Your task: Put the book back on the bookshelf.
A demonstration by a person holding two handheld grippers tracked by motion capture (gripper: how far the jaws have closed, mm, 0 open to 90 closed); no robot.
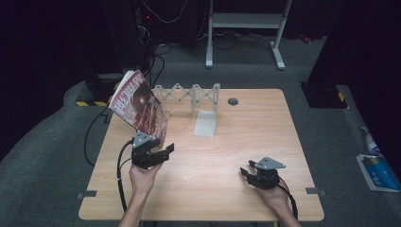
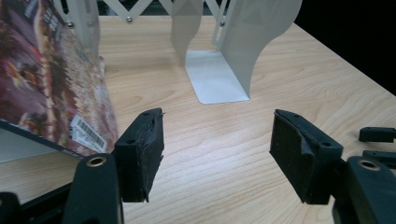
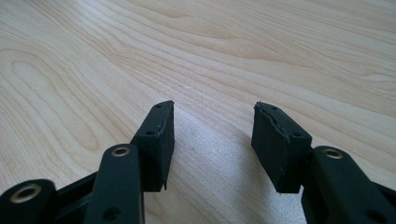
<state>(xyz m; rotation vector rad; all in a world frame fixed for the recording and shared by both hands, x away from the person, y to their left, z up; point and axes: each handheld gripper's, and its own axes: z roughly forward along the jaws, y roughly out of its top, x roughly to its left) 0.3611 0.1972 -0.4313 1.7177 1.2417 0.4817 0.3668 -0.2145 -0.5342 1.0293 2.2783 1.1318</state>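
On a wooden table (image 1: 213, 156), 1 magazine (image 1: 139, 106) leans tilted at the far left, its lower edge on the tabletop just ahead and to the left of the left gripper (image 1: 163, 152). In the left gripper view the magazine (image 2: 51, 84) stands beside the left jaw, its barcode corner close to the pad but apart from it. That gripper (image 2: 217, 149) has its 2 jaws spread wide with only bare wood between them; it holds nothing.

Ahead of the left gripper, toward the far edge, stands 1 white expanding rack (image 1: 187, 93) with a scissor lattice, and 1 white bookend (image 1: 206, 120) stands at its right end, flat foot lying on the table toward the person. In the left gripper view the bookend (image 2: 243, 51) rises straight ahead of the open jaws, well apart from them. Beyond it, 1 small grey round cap (image 1: 232, 101) is set into the tabletop.

At the right, the right gripper (image 1: 247, 171) rests low over the near part of the table, well apart from the magazine and the rack. Seen along its own jaws, the right gripper (image 3: 212, 140) is also spread, 2 pads apart over plain wood grain, gripping nothing.

2 hands, 2 grippers, 1 magazine, 1 rack, 1 bookend.
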